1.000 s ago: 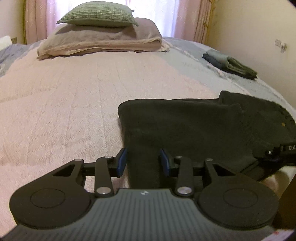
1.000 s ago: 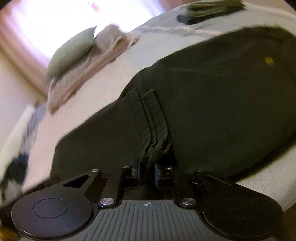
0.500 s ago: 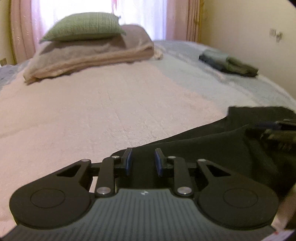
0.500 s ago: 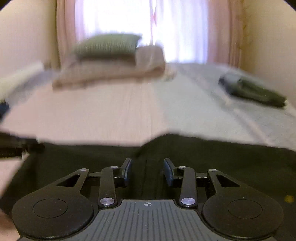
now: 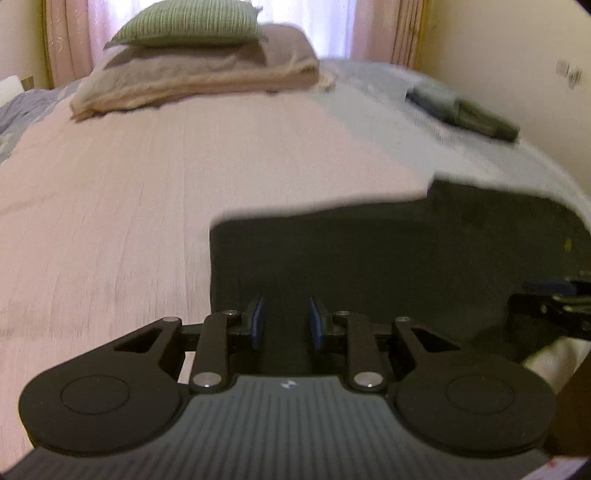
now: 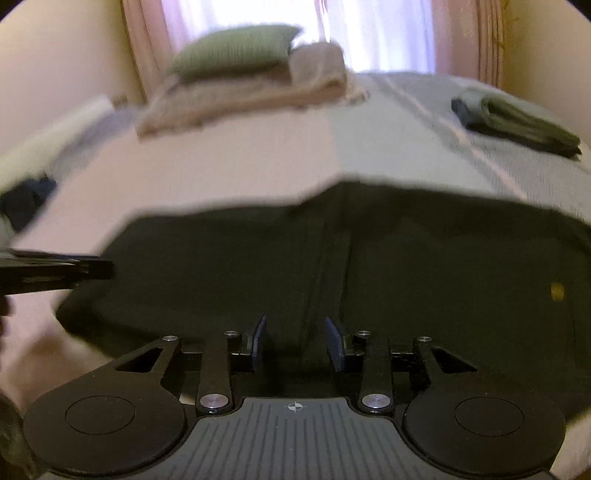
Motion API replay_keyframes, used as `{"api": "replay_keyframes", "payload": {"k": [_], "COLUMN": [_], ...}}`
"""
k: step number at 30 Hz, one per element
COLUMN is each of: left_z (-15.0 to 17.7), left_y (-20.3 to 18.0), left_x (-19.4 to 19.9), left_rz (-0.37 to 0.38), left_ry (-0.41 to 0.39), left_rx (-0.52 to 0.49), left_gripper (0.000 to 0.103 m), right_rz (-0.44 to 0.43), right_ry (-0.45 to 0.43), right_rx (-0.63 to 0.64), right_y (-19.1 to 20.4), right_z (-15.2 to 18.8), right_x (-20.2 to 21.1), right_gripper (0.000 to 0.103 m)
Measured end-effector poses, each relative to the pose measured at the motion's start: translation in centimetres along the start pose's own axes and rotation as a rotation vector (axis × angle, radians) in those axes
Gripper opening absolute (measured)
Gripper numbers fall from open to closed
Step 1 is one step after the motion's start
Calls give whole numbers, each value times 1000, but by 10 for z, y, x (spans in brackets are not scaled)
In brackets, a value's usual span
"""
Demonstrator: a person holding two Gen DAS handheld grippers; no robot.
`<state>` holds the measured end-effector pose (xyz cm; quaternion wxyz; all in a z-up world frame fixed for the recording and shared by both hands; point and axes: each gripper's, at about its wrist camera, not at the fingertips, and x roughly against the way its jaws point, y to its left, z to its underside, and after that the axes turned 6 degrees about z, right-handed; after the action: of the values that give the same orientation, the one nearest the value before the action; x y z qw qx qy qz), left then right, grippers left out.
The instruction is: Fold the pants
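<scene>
The pants (image 6: 388, 258) are looking very dark green, with one tiny yellow dot (image 6: 557, 291). The bed cover (image 5: 129, 206) is showing pink on one side and pale grey-blue on the other. A green stripy pillow (image 5: 192, 22) is sitting on a beige blanket (image 5: 195, 77). Pink curtains (image 5: 70, 37) are hanging behind

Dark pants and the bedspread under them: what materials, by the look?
Pants: dark matte woven cloth, likely cotton twill; no sheen, a stitched seam runs down the middle. Bedspread: pale pink quilted fabric, faint stitched lines, matte. Motion blur hides the weave.
</scene>
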<state>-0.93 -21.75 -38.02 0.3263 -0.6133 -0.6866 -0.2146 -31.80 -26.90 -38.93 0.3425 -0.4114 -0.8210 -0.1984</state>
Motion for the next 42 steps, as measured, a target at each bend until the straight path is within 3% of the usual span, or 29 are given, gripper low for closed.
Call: {"api": "replay_keyframes", "payload": {"k": [5,7,12,15,19,31,42], "left_z": [12,13,24,33,42,72,66], "left_y": [-22,-27,-45,-58,-74,-95,-87], "left_x": [13,23,40,54,74,115,98], "left_rz": [-105,-115,-147,-130,-127,-154,-184], "left_ry": [-5,-9,33,52,41,6,43], "left_rx": [-32,-12,20,40,42,62,66], "left_gripper": [27,37,42,44,55,58,58], "right_rz": [33,21,20,41,50,48,-23], "right_ry": [21,12,48,39,11,-23,-7], "right_rx": [-10,-41,-144,-201,-203,-342,-300], "right_y": [4,0,-19,-29,-36,-71,-65], "right_z": [2,4,19,22,25,44,36], "right_x": [3,15,35,54,79,130,99], "right_gripper": [35,37,41,41,42,43,43]}}
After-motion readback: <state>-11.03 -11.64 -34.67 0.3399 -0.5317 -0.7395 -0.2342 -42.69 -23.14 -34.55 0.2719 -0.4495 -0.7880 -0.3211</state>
